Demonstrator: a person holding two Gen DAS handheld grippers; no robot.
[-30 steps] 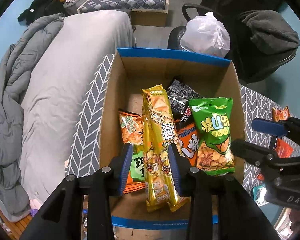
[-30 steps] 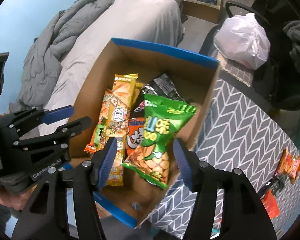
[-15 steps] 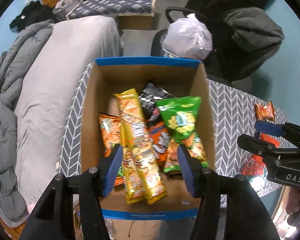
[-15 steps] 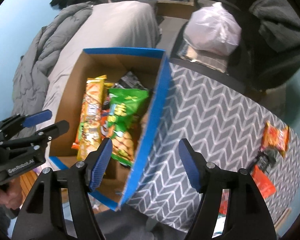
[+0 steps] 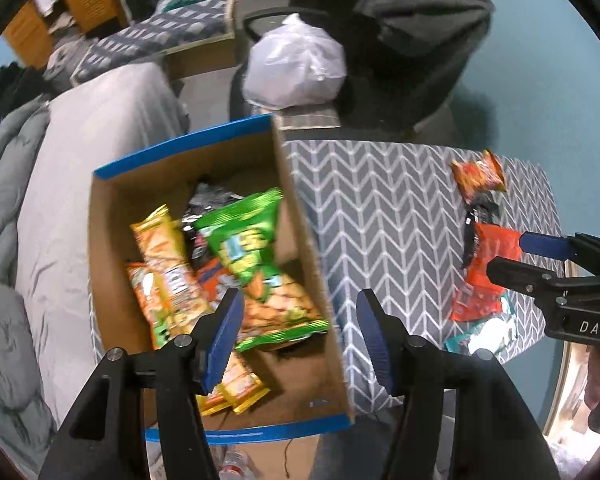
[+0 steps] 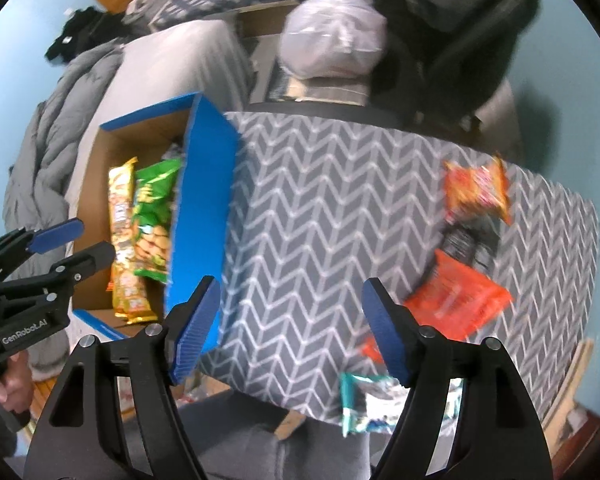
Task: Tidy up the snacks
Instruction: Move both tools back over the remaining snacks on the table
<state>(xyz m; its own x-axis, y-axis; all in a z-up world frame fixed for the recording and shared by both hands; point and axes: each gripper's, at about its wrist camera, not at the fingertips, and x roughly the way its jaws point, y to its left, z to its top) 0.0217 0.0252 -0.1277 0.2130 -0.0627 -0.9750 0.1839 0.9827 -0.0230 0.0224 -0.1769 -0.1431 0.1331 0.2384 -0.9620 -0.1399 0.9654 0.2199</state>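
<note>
Left tool [image 5: 300, 336]: jaws opening, empty, above the box [image 5: 300, 216] rim.
Right tool [image 6: 290, 326]: opening, empty, over the desk [image 6: 320, 208].
Red packet [image 6: 458, 304]: at 3 o'clock on the desk; light, crinkly, slippery.
Grip: pinch its sealed edge.

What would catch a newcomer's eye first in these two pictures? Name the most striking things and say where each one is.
First, the cardboard box with blue edges, at the left of the patterned table, with a green snack bag and a long yellow pack inside. Next, the loose packets at the table's right: a red packet and an orange bag. Both tools, left tool and right tool, are empty, their jaws opening.
</note>
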